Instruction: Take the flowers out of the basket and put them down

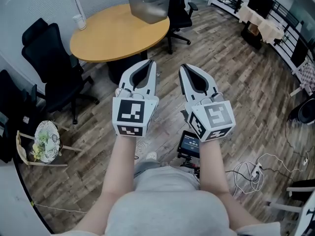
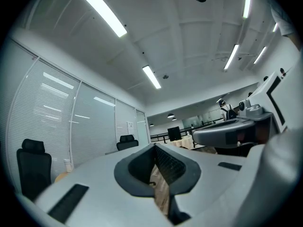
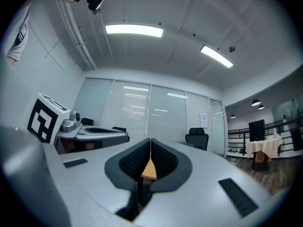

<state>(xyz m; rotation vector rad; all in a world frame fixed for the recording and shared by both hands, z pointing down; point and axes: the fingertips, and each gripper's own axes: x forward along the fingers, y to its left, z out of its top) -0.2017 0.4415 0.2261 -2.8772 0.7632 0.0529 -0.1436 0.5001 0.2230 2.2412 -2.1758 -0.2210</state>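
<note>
A woven basket [image 1: 29, 154] with pale flowers [image 1: 45, 139] in it lies on the wood floor at the far left of the head view, well to the left of both grippers. My left gripper [image 1: 147, 63] [image 2: 154, 148] and right gripper [image 1: 184, 68] [image 3: 150, 141] are held side by side, level, pointing towards a round table. Both have their jaws closed tip to tip with nothing between them. Neither gripper view shows the basket or the flowers.
The round wooden table [image 1: 118, 31] ahead carries a clear plastic bin [image 1: 149, 5] and a white cup [image 1: 78, 21]. Black office chairs [image 1: 49, 58] stand between the table and the basket, and another chair [image 1: 177, 4] is behind the table. Cables [image 1: 251, 171] lie on the floor at the right.
</note>
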